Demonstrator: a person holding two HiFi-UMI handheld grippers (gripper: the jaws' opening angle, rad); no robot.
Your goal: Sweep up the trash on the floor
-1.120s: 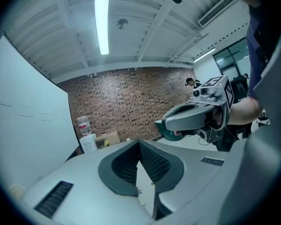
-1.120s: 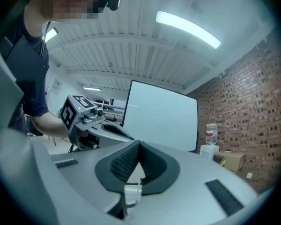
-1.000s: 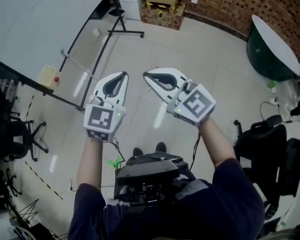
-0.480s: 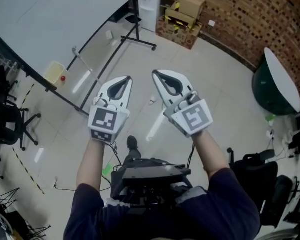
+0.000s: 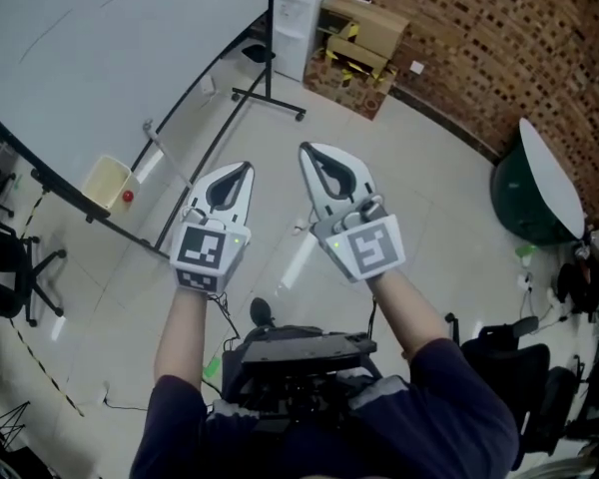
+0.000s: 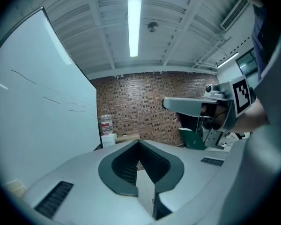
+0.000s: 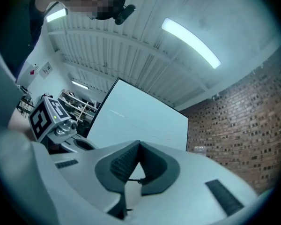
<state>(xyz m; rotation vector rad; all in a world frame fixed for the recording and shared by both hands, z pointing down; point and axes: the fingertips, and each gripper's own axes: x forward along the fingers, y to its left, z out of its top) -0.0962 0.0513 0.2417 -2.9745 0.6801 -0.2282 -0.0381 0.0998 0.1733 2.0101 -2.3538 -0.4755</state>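
Sweeping hasn't really started yet, I'd say this is the look-around-for-tools stage. Both claws are empty. The left claw [image 5: 242, 170] is clenched tight with nothing between the jaws, and its own view shows just the pads meeting. The right claw [image 5: 309, 154] is the same: jaws together, nothing gripped.

Trash-wise, the only candidates I can spot on the floor [image 5: 419, 168] are a small pale scrap [image 5: 300, 228] right in the middle of the frame between the 2 claws, and a green bit [image 5: 212, 366] lower left of center by the person's feet. Both are too small to say what they are. There's no broom or dustpan in any view, so my guess is the next move calls for finding one, opening a claw and getting a solid grip on the handle before anything gets swept.

Pose: both forearms reach up from the bottom center, claws side by side but not touching, tips aimed at the top of the frame toward the whiteboard stand [image 5: 270, 93] and cardboard boxes [image 5: 359, 43]. The marker cubes face the head camera. The right claw looks tilted slightly upward, since its view is mostly ceiling.
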